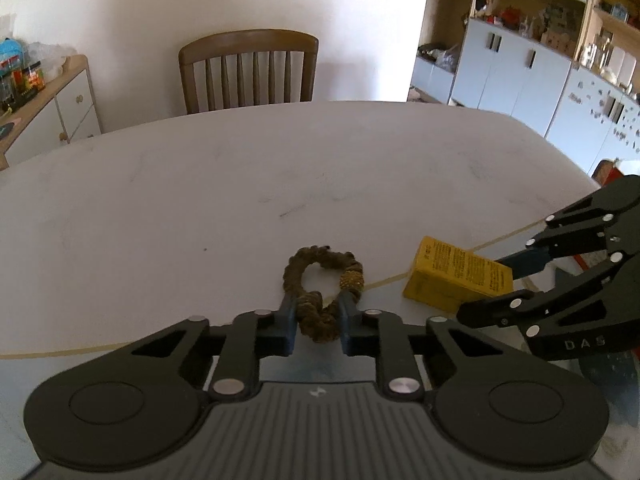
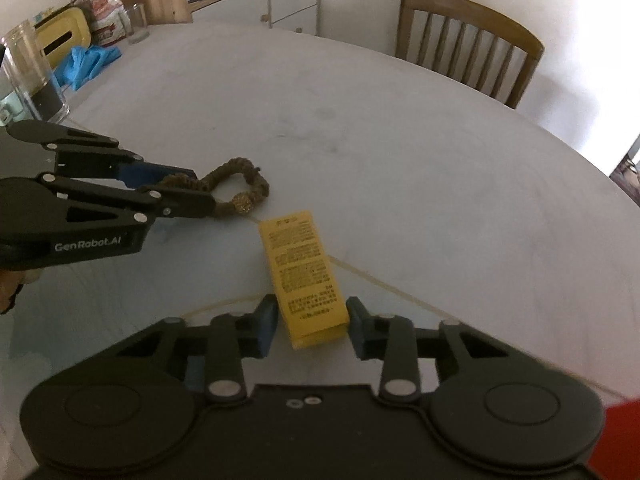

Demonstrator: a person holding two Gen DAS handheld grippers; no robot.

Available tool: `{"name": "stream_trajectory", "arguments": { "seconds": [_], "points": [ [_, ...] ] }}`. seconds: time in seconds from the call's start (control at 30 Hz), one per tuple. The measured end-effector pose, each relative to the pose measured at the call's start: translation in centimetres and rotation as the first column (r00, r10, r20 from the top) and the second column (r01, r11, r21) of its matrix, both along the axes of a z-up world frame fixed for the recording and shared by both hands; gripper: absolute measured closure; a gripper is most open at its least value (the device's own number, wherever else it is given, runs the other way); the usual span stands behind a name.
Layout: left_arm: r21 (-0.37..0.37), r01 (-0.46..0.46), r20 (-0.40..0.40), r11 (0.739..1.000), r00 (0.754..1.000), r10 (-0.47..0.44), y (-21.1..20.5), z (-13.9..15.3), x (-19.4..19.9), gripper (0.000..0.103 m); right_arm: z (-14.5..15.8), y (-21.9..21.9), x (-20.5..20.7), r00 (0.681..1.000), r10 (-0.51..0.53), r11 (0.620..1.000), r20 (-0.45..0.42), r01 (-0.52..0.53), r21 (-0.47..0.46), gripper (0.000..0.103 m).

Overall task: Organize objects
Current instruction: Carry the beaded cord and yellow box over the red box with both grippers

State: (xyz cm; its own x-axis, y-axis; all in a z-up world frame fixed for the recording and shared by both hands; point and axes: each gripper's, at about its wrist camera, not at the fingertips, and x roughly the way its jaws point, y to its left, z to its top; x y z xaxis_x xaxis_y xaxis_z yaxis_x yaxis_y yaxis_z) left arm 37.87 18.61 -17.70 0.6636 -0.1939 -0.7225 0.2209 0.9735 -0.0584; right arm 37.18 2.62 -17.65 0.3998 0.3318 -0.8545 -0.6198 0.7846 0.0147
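Note:
A brown braided ring (image 1: 296, 268) with a gold bead band lies on the white table (image 1: 200, 184). My left gripper (image 1: 319, 316) is shut on its near end, and the blue pads (image 1: 289, 320) squeeze the braid. In the right wrist view the left gripper (image 2: 200, 190) reaches in from the left and holds the ring (image 2: 256, 182). A yellow printed box (image 2: 300, 256) lies flat just right of the ring. My right gripper (image 2: 312, 320) is shut on the box's near end. In the left wrist view the right gripper (image 1: 484, 288) clamps the box (image 1: 452, 268) from the right.
A wooden chair (image 1: 248, 68) stands at the table's far side. On the table's far left are a glass jar (image 2: 32, 76), a blue cloth (image 2: 88, 62) and a yellow container (image 2: 60, 36). A sideboard (image 1: 52, 108) and white cabinets (image 1: 520, 72) line the walls.

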Motion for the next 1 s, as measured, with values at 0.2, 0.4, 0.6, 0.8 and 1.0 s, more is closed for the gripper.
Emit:
{"name": "stream_trajectory", "arguments": {
  "seconds": [0.2, 0.4, 0.6, 0.8, 1.0],
  "points": [
    [0.031, 0.061, 0.003, 0.998, 0.998, -0.061, -1.7, 1.0, -1.5, 0.093, 1.2, -1.1, -1.5, 0.996, -0.091, 0.994, -0.025, 0.092, 0.065, 0.075],
    [-0.018, 0.069, -0.016, 0.997, 0.997, -0.070, -2.9, 2.3, -3.7, 0.093, 1.8, -3.1, -3.6, 0.982, -0.174, 0.978, -0.077, 0.181, 0.099, 0.076],
    [-0.053, 0.073, -0.032, 0.996, 0.997, -0.075, -4.3, 3.5, -6.4, 0.093, 3.1, -5.3, -6.9, 0.972, -0.218, 0.965, -0.091, 0.228, 0.127, 0.076],
    [-0.104, 0.074, -0.055, 0.992, 0.995, -0.080, -6.0, 5.3, -9.3, 0.093, 5.4, -7.6, -10.2, 0.965, -0.248, 0.954, -0.082, 0.258, 0.156, 0.076],
    [-0.091, 0.120, -0.051, 0.989, 0.991, -0.125, -8.9, 7.9, -11.8, 0.093, 7.8, -9.6, -13.0, 0.961, -0.273, 0.943, -0.052, 0.278, 0.181, 0.076]
  ]
}}
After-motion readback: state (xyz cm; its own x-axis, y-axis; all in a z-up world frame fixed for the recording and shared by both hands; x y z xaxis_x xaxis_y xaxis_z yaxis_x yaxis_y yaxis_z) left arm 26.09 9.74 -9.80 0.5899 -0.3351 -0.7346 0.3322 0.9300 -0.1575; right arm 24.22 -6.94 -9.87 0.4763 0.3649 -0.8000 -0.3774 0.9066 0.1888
